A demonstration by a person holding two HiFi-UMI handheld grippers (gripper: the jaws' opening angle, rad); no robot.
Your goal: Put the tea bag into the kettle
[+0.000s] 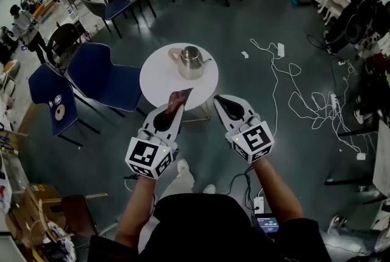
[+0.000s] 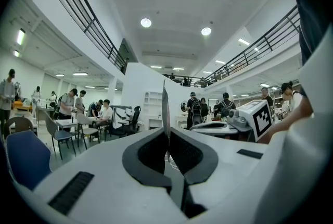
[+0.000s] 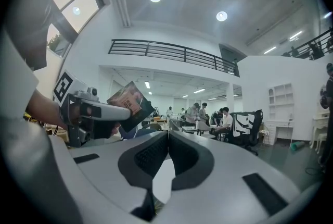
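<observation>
The left hand-held gripper (image 1: 173, 109) clamps the tea bag (image 1: 181, 96) by its edge; the right hand-held gripper (image 1: 220, 100) is clenched, empty. Risk: the thin grip may slip short of the kettle (image 1: 191, 61).

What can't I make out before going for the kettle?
Kettle lid, head view: too small to tell if on.
Kettle, both gripper views: out of frame.
Tea bag print: edge-on in left gripper view, tiny in right gripper view.
Tea bag's lower end: hidden inside left hand-held gripper.
</observation>
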